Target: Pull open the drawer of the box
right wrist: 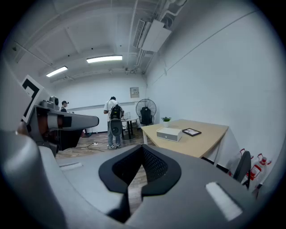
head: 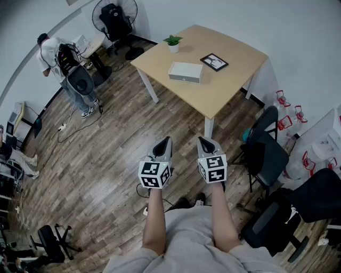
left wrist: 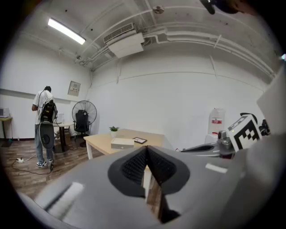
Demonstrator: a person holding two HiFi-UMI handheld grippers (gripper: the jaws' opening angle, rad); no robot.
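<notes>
Pale wood desk (head: 229, 88) has the white box (head: 185, 72) sitting on it, off at 12 o'clock and well apart from both grippers. Left tongs (head: 165, 141) and right tongs (head: 203, 140) are each pinched together at the tips, gripping nothing, held side by side over the plank floor (head: 106, 160).

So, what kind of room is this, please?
Probably an office or workroom: a light wooden table stands on wood-look flooring, black office chairs sit beside it, and a standing fan is near the far wall.
</notes>
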